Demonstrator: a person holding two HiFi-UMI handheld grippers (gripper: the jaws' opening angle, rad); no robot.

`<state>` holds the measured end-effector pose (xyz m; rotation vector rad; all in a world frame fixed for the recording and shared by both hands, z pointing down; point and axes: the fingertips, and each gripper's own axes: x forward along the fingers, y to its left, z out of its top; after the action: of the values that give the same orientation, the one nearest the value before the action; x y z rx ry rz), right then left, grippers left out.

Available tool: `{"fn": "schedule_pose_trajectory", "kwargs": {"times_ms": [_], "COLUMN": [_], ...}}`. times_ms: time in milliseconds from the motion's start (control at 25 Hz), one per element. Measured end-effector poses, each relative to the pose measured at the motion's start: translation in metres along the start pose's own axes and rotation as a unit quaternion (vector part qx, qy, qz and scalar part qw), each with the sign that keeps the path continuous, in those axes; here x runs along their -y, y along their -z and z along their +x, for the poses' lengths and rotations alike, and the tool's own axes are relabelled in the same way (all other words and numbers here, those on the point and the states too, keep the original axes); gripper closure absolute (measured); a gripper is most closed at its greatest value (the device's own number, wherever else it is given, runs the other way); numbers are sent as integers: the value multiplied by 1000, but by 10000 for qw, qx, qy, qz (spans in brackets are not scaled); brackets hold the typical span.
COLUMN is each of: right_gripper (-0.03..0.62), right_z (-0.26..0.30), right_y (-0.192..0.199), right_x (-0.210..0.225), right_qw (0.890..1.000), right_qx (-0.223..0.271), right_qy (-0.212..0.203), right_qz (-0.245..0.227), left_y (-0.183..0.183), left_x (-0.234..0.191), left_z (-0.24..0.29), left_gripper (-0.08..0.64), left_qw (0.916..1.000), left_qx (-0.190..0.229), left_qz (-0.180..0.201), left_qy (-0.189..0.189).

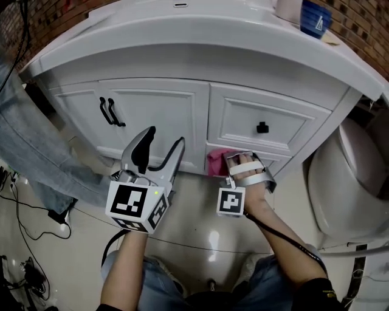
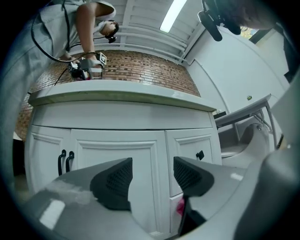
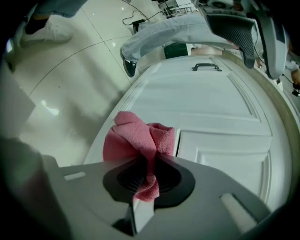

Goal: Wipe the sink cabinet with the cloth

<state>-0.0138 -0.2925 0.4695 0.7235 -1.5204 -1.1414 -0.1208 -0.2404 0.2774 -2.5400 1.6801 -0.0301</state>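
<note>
We look steeply down at a white sink cabinet (image 1: 164,109) from a crouch, a two-jaw tool in each hand. Our right claw (image 1: 238,159) is clamped tight on one pink cloth (image 1: 216,161), which bunches out ahead of the jaws and appears to press against the low front of the cabinet, at the panel below the drawer with the single black knob (image 1: 262,127). The right gripper view shows the pinch clearly: a fold of cloth (image 3: 136,138) is squeezed between the two pads, and the rest puffs forward. Our left claw (image 1: 165,138) hangs near the door, its jaws apart with nothing between them. The cloth looks light, soft and floppy, like terry towel. We judge it safe to squeeze hard and best held by a thick gathered fold, leaving a loose pad in front to rub with. We count one cloth, two claws, two black bar handles (image 1: 109,112) side by side, one knob, and one blue cup (image 1: 316,17) on the tabletop above.
</note>
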Motion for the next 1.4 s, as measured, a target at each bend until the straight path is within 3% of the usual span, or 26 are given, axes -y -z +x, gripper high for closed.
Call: {"fn": "schedule_pose_trajectory", "kwargs": {"times_ms": [200,360,560,680,800,960,1080,1240,1400], "right_gripper": [549,549,549,549,549,548,549,549,549], "right_z": [-25,-53,-64,-61,-52,-31,-12,9,21], "right_y": [92,176,211,199,163,82,29,-25,-25], "right_x": [-15,-32,-40,-38,-27,-13,-12,-23,-32], "right_qw": [9949,9778,9704,9715,9792,9936,9951,9936,9918], "right_qx": [-925,-1911,-2270,-2105,-1552,-346,129,391,242], "right_qy": [-402,-821,-746,-726,-715,-755,-850,-1058,-1255], "right_qz": [81,241,352,812,1089,759,492,-27,-14], "left_y": [0,-3,-6,-3,1,1,3,7,8], "left_x": [19,22,18,23,26,23,24,19,7], "left_z": [10,10,11,15,19,21,19,10,3], "left_gripper": [284,284,284,284,284,284,284,284,284], "left_qw": [9998,9998,9998,9998,9998,9999,9999,9996,9995], "left_qx": [-21,28,74,53,5,-10,-60,-187,-227], "left_qz": [91,60,-70,-78,-55,-59,17,189,224], "left_qy": [155,179,154,187,216,162,154,73,-46]}}
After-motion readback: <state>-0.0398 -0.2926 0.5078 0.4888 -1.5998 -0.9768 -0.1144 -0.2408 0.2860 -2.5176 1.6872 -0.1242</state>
